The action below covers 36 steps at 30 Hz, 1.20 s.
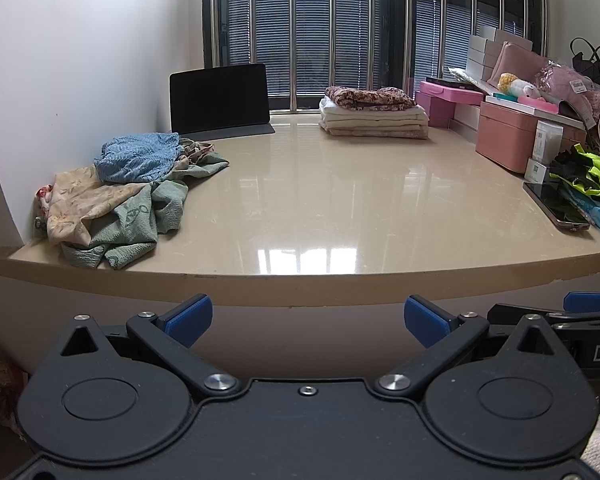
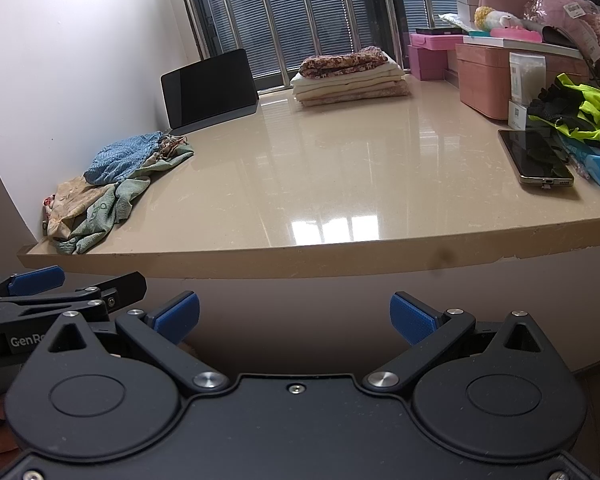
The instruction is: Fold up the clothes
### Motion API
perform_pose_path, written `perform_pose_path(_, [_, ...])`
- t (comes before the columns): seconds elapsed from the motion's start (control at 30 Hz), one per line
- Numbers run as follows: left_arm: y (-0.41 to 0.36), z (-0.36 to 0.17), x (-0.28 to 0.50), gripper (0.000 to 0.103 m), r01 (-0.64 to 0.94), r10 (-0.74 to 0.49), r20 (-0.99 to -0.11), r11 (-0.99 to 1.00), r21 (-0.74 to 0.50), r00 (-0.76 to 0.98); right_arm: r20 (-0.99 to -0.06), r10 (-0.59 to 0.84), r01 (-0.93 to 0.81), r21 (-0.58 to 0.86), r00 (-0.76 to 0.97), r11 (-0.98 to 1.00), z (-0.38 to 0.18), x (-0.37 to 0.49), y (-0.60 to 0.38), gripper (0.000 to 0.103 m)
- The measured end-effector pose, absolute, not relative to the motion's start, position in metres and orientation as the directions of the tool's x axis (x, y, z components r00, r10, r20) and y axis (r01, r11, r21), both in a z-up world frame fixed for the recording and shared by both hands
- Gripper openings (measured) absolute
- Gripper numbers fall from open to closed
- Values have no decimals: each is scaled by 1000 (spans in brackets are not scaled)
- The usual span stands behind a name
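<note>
Both the left gripper (image 1: 307,318) and the right gripper (image 2: 294,317) hang below the front edge of the table (image 1: 340,208) with jaws spread wide and nothing between them. The unfolded clothes (image 1: 128,192) lie in a crumpled heap at the table's left front corner, well apart from the folded stack (image 1: 374,114) at its back by the window. The next pick should probably be the blue piece (image 1: 138,156) on top of the heap: pinch one edge only, lift it free of the rest, and spread it on the bare middle of the table.

Loose clothes (image 1: 124,196) heaped at table's (image 1: 320,208) near-left corner, against the wall; tablet (image 1: 219,98) propped behind them. Folded stack (image 1: 374,116) at back centre by window. Boxes (image 1: 504,132) along right side, phone (image 1: 556,205) in front.
</note>
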State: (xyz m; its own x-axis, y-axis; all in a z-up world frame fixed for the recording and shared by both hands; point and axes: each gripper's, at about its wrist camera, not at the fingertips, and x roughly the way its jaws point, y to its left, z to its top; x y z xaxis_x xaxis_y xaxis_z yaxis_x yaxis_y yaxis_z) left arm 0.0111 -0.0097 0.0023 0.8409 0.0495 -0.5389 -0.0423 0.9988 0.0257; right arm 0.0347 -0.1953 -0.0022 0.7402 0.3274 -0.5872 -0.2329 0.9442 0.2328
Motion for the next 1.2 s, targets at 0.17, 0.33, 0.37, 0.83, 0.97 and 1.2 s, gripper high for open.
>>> perform_pose_path(0.17, [-10,2,11,103,-42,49,-540,999,26,840,-588,328,-233,233,740,944,-2,35,-195,103])
perform_pose_path(0.33, [-10,2,12,103,-43,50,-539,999,26,841,-588,328,-234,234,739,944,-2,35,-196,103])
perform_pose_path(0.37, [-10,2,11,103,-43,50,-539,999,26,841,-588,329,-234,234,739,944,-2,35,-196,103])
perform_pose_path(0.83, [-10,2,12,103,-42,50,-542,999,26,839,-590,329,-234,234,737,944,-2,35,-196,103])
perform_pose_path(0.97, [-10,2,12,103,-42,49,-542,999,26,839,-591,329,-234,234,737,944,-2,35,-196,103])
perform_pose_path(1.2, [-9,1,13,103,-42,50,-542,999,26,839,-590,329,-234,234,737,944,-3,34,-196,103])
